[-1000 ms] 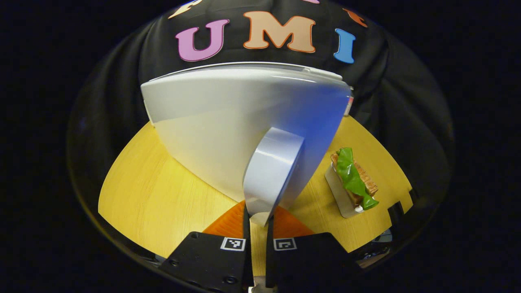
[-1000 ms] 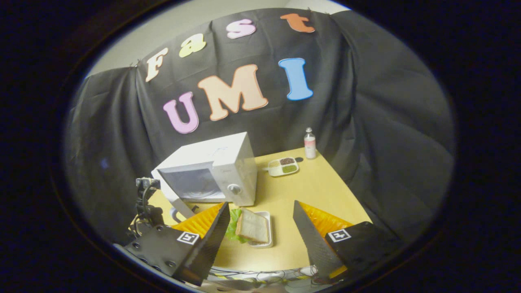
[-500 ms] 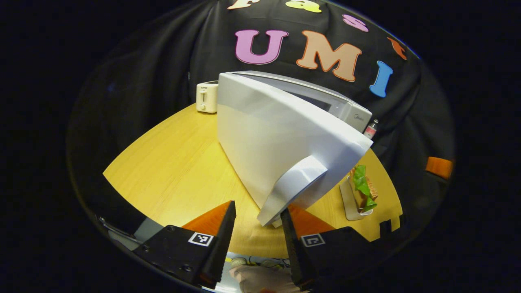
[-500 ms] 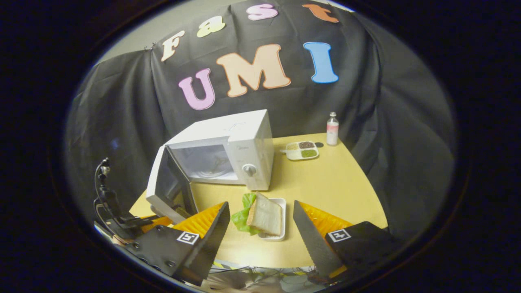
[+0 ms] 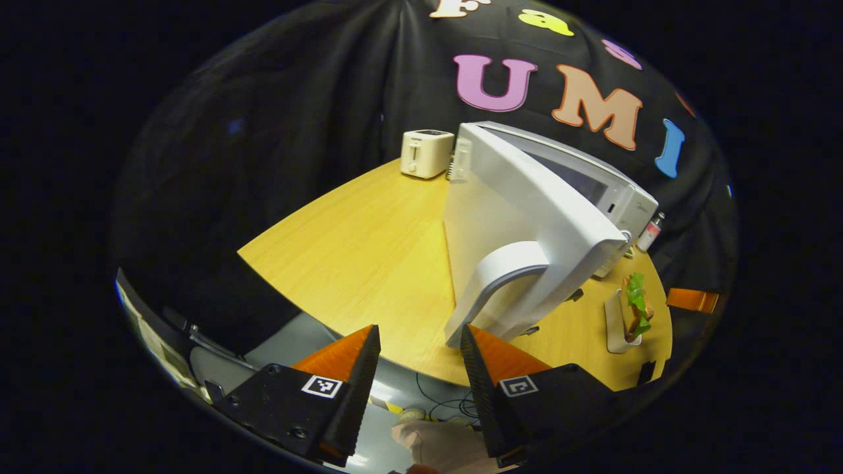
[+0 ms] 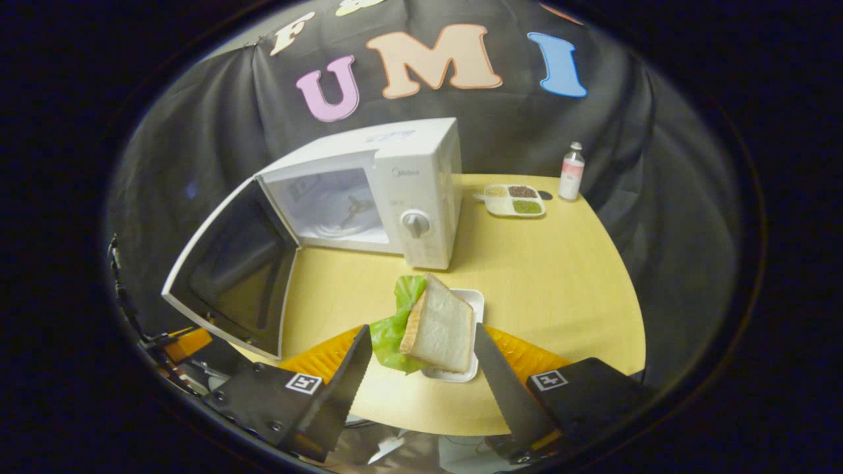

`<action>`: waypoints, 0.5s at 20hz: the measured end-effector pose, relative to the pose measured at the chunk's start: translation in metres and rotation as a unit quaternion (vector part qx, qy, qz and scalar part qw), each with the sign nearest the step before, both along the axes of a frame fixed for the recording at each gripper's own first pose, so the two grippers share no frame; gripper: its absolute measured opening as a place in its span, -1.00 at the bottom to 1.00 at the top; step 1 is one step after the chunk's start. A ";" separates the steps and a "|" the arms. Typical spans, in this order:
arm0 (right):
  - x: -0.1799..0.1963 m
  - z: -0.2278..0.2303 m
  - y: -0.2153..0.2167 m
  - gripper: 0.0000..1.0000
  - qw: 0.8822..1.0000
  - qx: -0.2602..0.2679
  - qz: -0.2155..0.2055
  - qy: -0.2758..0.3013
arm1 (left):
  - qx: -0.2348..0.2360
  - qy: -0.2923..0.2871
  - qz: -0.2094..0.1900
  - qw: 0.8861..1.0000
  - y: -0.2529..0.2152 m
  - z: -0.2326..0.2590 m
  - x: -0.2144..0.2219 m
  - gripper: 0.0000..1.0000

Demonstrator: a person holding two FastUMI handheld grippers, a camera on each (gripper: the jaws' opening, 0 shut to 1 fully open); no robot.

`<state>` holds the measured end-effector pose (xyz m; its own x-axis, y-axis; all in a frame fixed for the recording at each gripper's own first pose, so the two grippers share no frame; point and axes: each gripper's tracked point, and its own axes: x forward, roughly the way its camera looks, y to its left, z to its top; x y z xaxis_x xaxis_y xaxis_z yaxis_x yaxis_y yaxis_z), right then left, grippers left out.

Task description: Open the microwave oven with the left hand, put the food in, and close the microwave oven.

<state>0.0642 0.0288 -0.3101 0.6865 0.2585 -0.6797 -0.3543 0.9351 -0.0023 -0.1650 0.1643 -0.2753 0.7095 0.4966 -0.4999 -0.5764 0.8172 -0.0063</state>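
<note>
In the left gripper view the open microwave door (image 5: pixel 527 224) stands edge-on and hides the oven cavity, and the sandwich (image 5: pixel 636 304) at the far right is small and partly cut by its white tray (image 5: pixel 612 322). The left gripper (image 5: pixel 417 342) has its fingers spread apart with nothing between them; the curved door handle (image 5: pixel 490 283) ends just beside its right finger, and contact cannot be judged. A small grey brand mark sits on the microwave (image 6: pixel 421 191) front above the dial, too small to read with confidence; the label on the bottle (image 6: pixel 571 171) is a blur. In the right gripper view the sandwich (image 6: pixel 440 322), white bread with green lettuce hanging out on the left, lies on its tray (image 6: pixel 471 303) on the yellow table (image 6: pixel 560 276) in front of the microwave, outside the cavity. The right gripper (image 6: pixel 420 365) is spread wide, its fingers flanking the sandwich without touching it. A toaster (image 5: pixel 427 153) and a compartment dish (image 6: pixel 515 199) stand farther back.
</note>
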 end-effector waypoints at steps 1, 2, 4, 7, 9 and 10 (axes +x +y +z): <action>0.002 -0.009 0.004 0.97 1.000 -0.009 0.005 0.007 | 0.000 0.001 0.018 1.000 0.011 0.000 -0.008 0.43; 0.003 -0.017 0.007 0.96 1.000 -0.020 0.010 0.015 | 0.000 0.001 0.036 0.999 0.022 -0.001 -0.016 0.43; 0.005 -0.030 0.010 0.96 0.998 -0.049 0.016 0.024 | 0.001 -0.003 0.073 0.997 0.042 0.004 -0.033 0.43; 0.006 -0.047 0.016 0.96 0.996 -0.083 0.020 0.038 | -0.005 -0.026 0.114 0.993 0.060 0.022 -0.048 0.43; 0.009 -0.059 0.013 0.96 0.991 -0.120 0.023 0.046 | -0.006 -0.043 0.132 0.990 0.069 0.032 -0.053 0.43; 0.010 -0.065 0.012 0.97 0.989 -0.137 0.024 0.051 | -0.005 -0.049 0.140 0.989 0.073 0.038 -0.056 0.43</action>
